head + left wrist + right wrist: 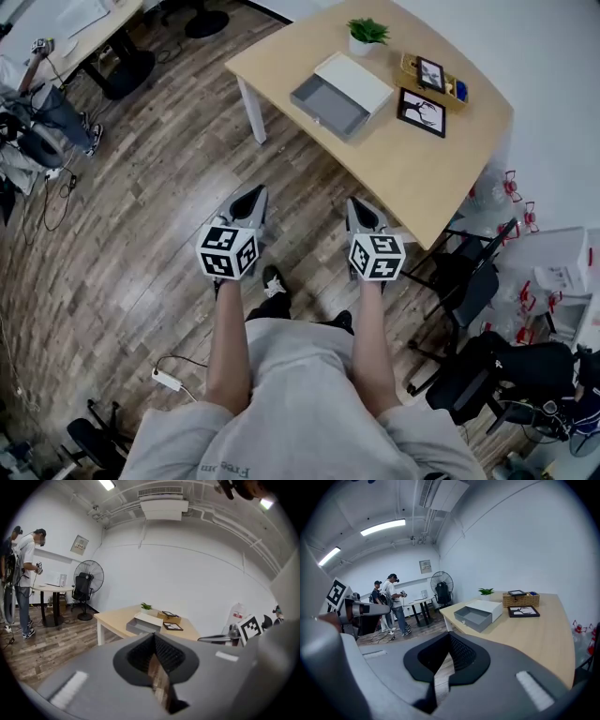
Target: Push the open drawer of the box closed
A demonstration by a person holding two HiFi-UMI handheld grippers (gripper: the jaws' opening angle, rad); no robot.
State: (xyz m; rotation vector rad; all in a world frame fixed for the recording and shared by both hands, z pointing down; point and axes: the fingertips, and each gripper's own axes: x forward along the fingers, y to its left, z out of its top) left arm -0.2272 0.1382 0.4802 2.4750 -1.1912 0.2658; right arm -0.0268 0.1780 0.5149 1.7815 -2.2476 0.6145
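A white box (356, 80) lies on the light wooden table (403, 169), with its grey drawer (326, 103) pulled out toward the table's near-left edge. The box (491, 607) and its open drawer (472, 617) also show in the right gripper view, and smaller in the left gripper view as the box (151, 618) and drawer (137, 628). My left gripper (251, 199) and right gripper (364, 214) hang side by side over the wooden floor, short of the table and well away from the drawer. Both are shut with nothing between their jaws, which meet in each gripper's own view, left (154, 638) and right (449, 637).
Behind the box on the table are a potted plant (367, 33), a wicker basket (433, 77) and a black framed picture (422, 111). Dark chairs (469, 281) crowd the table's right end. A power strip (167, 379) lies on the floor. People (393, 603) stand by another table, near a fan (89, 578).
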